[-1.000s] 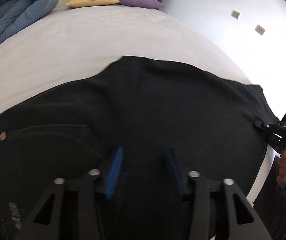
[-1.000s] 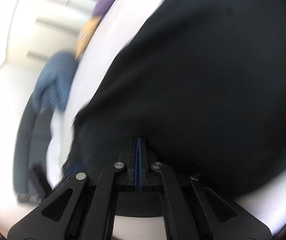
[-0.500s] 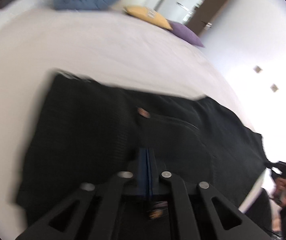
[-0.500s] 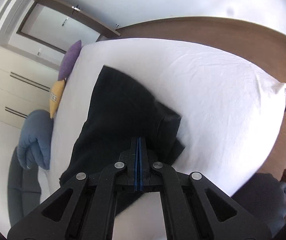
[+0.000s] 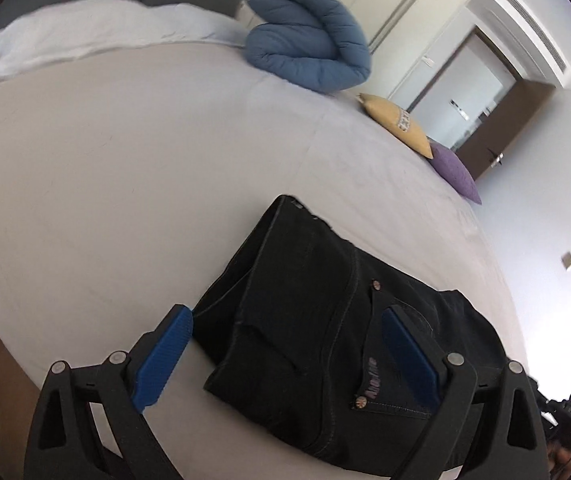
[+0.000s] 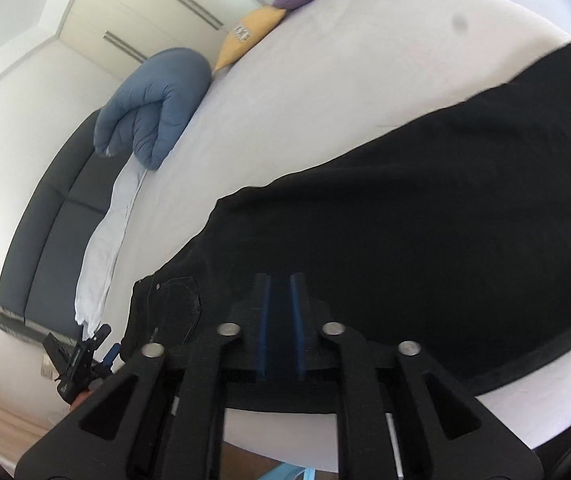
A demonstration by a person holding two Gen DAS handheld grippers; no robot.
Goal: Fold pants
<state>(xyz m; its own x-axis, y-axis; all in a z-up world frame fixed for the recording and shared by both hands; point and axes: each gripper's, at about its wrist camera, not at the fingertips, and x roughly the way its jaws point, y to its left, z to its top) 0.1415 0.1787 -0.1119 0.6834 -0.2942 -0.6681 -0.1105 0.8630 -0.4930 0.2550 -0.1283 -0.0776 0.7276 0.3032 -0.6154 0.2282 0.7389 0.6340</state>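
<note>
Half a second ago both pairs of blue pads were pressed together on the fabric; now both have parted, the left one widely. In the left wrist view, the left hand-held gripper [image 5: 287, 342] stands wide apart above the black denim pants [image 5: 325, 344], which lie folded into a thick bundle on the white-sheeted bed [image 5: 125, 168], toward its near edge at 5 o'clock of the picture; one blue pad sits just off the bundle's left edge, the other over the pocket with copper rivets and a small stitched label. At 12 o'clock lies a rolled blue quilted duvet [image 5: 309, 40], with a white pillow [image 5: 97, 32] at 10 o'clock and a yellow cushion [image 5: 399, 124] and purple cushion [image 5: 455, 172] at 2 o'clock. The other tool shows dimly at 4 o'clock. In the right wrist view, the right hand-held gripper [image 6: 280, 300] has its pads apart by a narrow gap; dark cloth shows in the gap, and whether it is pinched I cannot tell. The pants [image 6: 425, 220] spread from 6 to 2 o'clock across the bed [image 6: 325, 60], the duvet [image 6: 157, 100] at 10 o'clock, the left tool [image 6: 81, 364] at 8 o'clock.
</note>
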